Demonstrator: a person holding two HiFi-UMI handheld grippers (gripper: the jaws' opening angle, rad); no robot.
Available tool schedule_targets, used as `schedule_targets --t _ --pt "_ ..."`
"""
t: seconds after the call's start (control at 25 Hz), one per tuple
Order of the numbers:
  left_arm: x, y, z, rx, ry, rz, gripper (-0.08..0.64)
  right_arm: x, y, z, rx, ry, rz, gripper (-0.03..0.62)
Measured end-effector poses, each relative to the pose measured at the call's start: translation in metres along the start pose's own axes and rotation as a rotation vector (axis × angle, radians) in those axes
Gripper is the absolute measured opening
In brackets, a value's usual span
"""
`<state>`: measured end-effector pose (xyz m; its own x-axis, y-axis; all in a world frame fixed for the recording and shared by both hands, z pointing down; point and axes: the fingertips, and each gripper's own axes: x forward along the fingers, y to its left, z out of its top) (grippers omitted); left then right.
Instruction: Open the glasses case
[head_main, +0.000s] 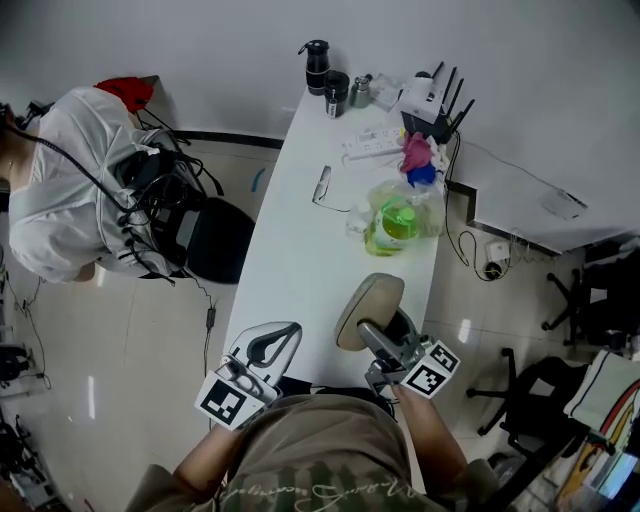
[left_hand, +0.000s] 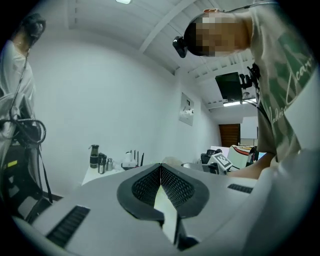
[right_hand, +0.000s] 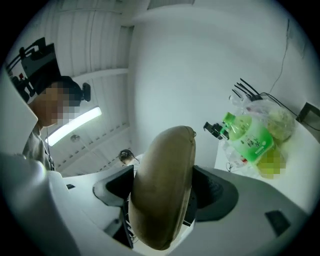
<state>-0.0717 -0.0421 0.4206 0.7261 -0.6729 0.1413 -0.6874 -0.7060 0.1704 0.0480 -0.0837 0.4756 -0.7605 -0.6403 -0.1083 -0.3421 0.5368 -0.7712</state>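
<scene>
The glasses case is a tan, closed oval shell. My right gripper is shut on its near end and holds it above the near part of the white table. In the right gripper view the case stands on edge between the two dark pads, filling the gap of the right gripper. My left gripper sits to the left of the case, apart from it, jaws shut with nothing in them. In the left gripper view its pads meet at the left gripper.
A pair of glasses lies mid-table. A green bottle in a clear bag stands to the right, with a power strip, router and flasks at the far end. A person in white and a black chair are at the left.
</scene>
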Motion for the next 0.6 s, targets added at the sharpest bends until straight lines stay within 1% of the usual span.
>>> schedule_targets --t 0.08,0.2,0.24,0.28,0.36,0.4,0.44,0.52,0.6 --pt "0.003 -0.014 0.016 0.023 -0.001 -0.037 0.007 -0.005 0.028 0.017 -0.039 -0.038 0.032 0.368" --pt "0.007 -0.032 0.036 0.009 -0.043 -0.103 0.008 -0.014 0.061 0.038 -0.078 -0.096 0.077 0.368" --pt "0.008 -0.038 0.041 0.019 -0.048 -0.121 0.008 -0.017 0.070 0.043 -0.090 -0.109 0.084 0.368" --pt "0.010 -0.044 0.044 0.046 -0.043 -0.138 0.008 -0.020 0.077 0.048 -0.107 -0.118 0.082 0.368" --pt "0.016 -0.056 0.050 0.136 -0.024 -0.159 0.008 -0.023 0.088 0.055 -0.158 -0.123 0.065 0.368" --pt "0.019 -0.061 0.053 0.168 -0.021 -0.162 0.008 -0.024 0.093 0.057 -0.188 -0.121 0.060 0.368" --pt "0.020 -0.064 0.056 0.168 -0.021 -0.164 0.009 -0.024 0.098 0.059 -0.218 -0.119 0.060 0.368" --pt "0.023 -0.068 0.058 0.103 -0.024 -0.176 0.024 -0.025 0.108 0.060 -0.266 -0.113 0.075 0.368" --pt "0.027 -0.072 0.060 0.061 -0.023 -0.189 0.136 -0.026 0.116 0.060 -0.303 -0.112 0.096 0.368"
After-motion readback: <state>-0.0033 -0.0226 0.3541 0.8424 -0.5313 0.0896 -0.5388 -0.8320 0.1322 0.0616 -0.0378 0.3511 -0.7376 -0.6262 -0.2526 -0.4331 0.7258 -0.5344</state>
